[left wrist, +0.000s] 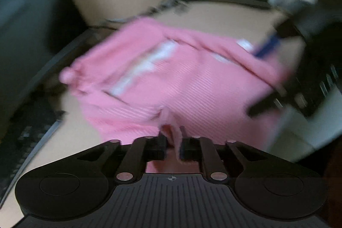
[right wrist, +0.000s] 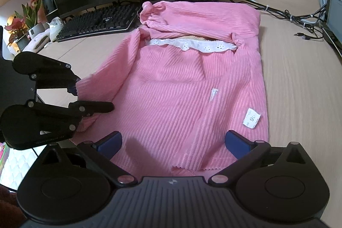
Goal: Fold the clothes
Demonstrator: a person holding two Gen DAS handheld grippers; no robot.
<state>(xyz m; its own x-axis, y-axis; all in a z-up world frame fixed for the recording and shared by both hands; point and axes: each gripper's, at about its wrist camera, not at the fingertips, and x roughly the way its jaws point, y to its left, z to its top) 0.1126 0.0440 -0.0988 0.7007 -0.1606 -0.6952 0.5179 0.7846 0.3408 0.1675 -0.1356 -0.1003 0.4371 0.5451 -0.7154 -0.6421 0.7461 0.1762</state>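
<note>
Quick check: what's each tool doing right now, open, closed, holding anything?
Left tool: closed on a pinch of the pink garment.
Right tool: open, holding nothing, over the garment's near hem.

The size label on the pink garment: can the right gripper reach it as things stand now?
Probably yes. The right gripper is open above the pink garment, and the size label lies uncovered near its right finger. The left gripper holds the opposite edge, away from that path.

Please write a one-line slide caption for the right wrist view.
Open right tongs hover over pink garment on desk; left tongs pinch its left edge.
</note>
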